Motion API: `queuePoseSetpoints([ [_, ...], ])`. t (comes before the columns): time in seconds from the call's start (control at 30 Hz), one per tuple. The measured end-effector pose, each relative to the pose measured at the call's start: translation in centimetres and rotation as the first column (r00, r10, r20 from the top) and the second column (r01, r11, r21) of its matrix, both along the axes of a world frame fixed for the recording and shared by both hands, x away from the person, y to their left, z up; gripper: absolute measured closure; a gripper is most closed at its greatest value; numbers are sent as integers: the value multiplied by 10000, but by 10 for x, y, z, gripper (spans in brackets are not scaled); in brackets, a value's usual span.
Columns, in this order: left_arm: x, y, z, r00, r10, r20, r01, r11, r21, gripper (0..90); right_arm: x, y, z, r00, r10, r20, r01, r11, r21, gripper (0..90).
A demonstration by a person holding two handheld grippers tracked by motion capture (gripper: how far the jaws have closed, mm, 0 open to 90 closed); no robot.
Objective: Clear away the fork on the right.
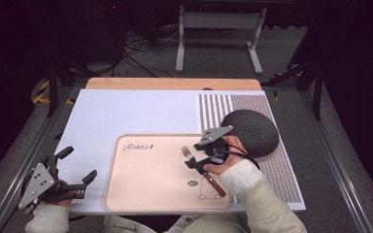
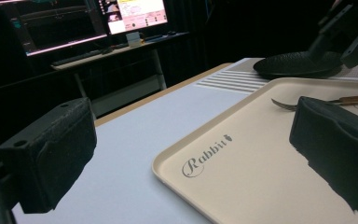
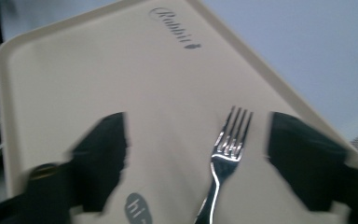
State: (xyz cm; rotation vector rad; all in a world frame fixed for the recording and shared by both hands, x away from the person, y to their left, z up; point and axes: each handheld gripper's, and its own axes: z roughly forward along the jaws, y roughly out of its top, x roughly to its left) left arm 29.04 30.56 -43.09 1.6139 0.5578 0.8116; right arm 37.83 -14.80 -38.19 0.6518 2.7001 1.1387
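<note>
Right gripper view has the right tool (image 3: pixel 196 154) spread open astride the fork (image 3: pixel 228 144) lying on the beige tray (image 1: pixel 141 194), seemingly about to pinch it, while the left tool (image 1: pixel 77 167) waits open at the bench edge.

A white mat (image 1: pixel 126 114) covers most of the wooden worktop (image 1: pixel 172 83), its right part printed with stripes and a fine dotted grid (image 1: pixel 277 160). Beyond the worktop's far edge, tangled cables (image 1: pixel 138 48) lie on the grey floor beside a white metal table frame (image 1: pixel 218 34). The left gripper view shows two lit monitors (image 2: pixel 93 16) on a desk (image 2: pixel 116 51) in the dark background.
</note>
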Motion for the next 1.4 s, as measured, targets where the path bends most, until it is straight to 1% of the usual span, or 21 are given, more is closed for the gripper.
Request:
queuePoseSetpoints([
  [0.03, 0, 0, 0, 10000, -4, 2, 4, 10000, 2, 12, 0, 0, 0, 10000, 47, 4, -47, 9998, -210, 657],
  [0.07, 0, 0, 0, 10000, -5, 1, 5, 10000, 0, 12, 0, 1, 0, 9997, 222, 126, -216, 9989, -407, 775],
  [0.13, 0, 0, 0, 10000, -8, 1, 8, 10000, -2, 12, 1, 1, -2, 9991, 422, 84, -418, 9983, -411, 893],
  [0.2, 0, 0, 0, 10000, 2, 12, -2, 10000, -5, 12, 3, 3, -4, 9987, 493, 91, -486, 9963, -705, 900],
  [0.3, 0, 0, 0, 10000, -11, 2, 11, 10000, -6, 12, 8, 6, -11, 9985, 531, -108, -540, 9911, -1219, 900],
  [0.5, 0, 0, 0, 10000, -3, 0, 3, 10000, -8, 12, 15, 8, -22, 9983, 425, -399, -482, 9869, -1543, 900],
  [0.6, 0, 0, 0, 10000, -6, 4, 6, 10000, -2, 12, 19, 9, -28, 9980, 385, -502, -469, 9828, -1786, 900],
  [0.8, 0, 0, 0, 10000, -2, 2, 2, 10000, 3, 12, 23, 10, -39, 9973, 305, -673, -429, 9804, -1922, 900],
  [0.93, 0, 0, 0, 10000, 1, 3, -1, 10000, 1, 12, 24, 11, -43, 9965, 278, -791, -429, 9796, -1961, 900],
  [1.2, 0, 0, 0, 10000, -1, -3, 1, 10000, 50, 13, 24, 14, -48, 9956, 315, -886, -494, 9769, -2080, 900],
  [1.4, 0, 0, 0, 10000, 9, -6, -9, 10000, 56, 13, 25, 13, -50, 9958, 167, -900, -359, 9757, -2163, 900],
])
